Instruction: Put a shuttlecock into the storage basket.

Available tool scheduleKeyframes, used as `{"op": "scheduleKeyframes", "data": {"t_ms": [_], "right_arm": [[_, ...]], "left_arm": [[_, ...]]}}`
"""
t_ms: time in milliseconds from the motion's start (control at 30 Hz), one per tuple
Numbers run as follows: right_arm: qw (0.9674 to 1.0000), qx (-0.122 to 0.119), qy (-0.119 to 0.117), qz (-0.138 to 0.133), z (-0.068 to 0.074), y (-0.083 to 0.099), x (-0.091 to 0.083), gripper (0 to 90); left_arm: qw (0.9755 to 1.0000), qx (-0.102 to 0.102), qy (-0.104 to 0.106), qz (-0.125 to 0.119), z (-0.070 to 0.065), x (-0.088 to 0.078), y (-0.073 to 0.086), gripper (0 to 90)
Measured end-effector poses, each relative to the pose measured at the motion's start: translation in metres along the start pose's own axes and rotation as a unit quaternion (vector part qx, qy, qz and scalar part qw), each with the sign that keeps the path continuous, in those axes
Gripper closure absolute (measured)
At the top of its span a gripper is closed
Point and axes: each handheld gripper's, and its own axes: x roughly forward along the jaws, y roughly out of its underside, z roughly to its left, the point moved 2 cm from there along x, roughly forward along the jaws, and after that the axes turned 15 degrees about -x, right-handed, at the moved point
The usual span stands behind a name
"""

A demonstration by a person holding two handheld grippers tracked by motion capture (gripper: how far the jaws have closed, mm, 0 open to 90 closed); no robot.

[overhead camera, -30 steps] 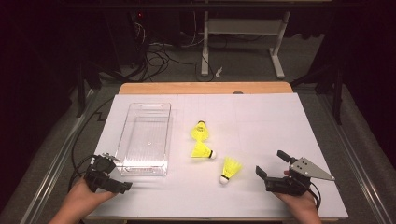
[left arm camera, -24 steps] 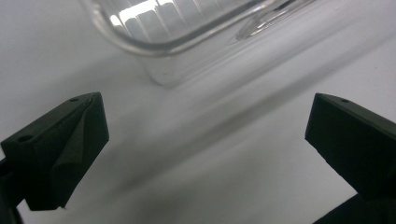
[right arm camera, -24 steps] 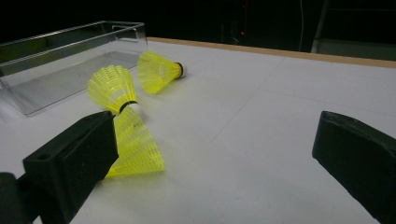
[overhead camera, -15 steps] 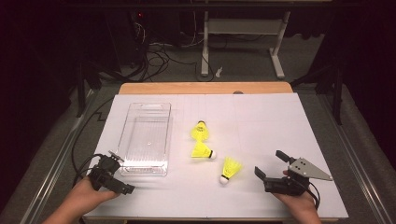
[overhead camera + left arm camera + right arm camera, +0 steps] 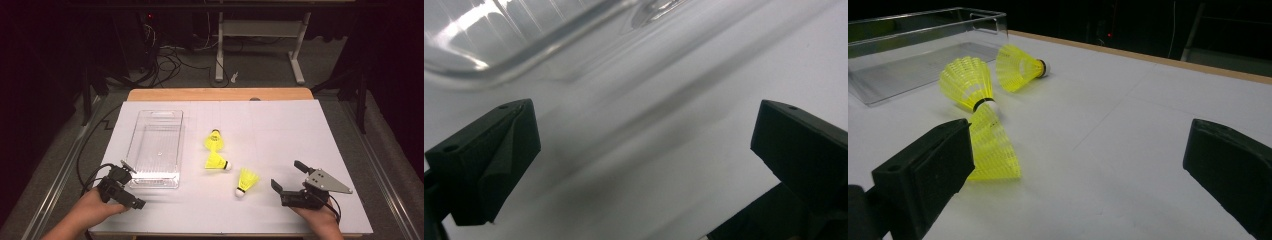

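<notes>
We see three shuttlecocks, the nearest one [image 5: 246, 181], the middle one [image 5: 216, 161] and the far one [image 5: 214, 140], each bright yellow in the skirt with a white cork and what looks like a thin dark band between. The bin [image 5: 156, 148] is clear and colourless on a white tabletop [image 5: 280, 135] edged in pale wood. Both tools, left [image 5: 128, 186] and right [image 5: 289, 178], are black, the right one topped by a grey plate.

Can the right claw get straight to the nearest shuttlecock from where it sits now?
Probably yes. The right claw is open, and only bare white table lies between it and the nearest shuttlecock, which lies on its side apart from the other two.
</notes>
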Motion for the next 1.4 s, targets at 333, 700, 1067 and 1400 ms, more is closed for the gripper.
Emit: {"op": "scheduleKeyframes", "data": {"t_ms": [333, 700, 1067, 1400], "right_arm": [[1.0, -0.002, -0.003, 0.001, 0.002, -0.001, 0.001, 0.3], [1.0, -0.008, 0.002, 0.002, 0.004, -0.003, 0.001, 0.4], [0.9999, -0.009, 0.003, 0.004, 0.003, -0.003, 0.002, 0.4], [0.9999, -0.009, 0.003, 0.006, 0.003, -0.003, 0.001, 0.4]], "left_arm": [[0.9994, 0.011, -0.014, 0.03, -0.007, -0.003, 0.002, 0.7], [0.9977, 0.026, -0.024, 0.059, -0.014, -0.002, 0.002, 1.7], [0.9974, 0.035, -0.019, 0.06, -0.022, -0.004, 0.003, 1.6], [0.9957, 0.056, -0.011, 0.073, -0.036, -0.001, 0.003, 1.6]]}}
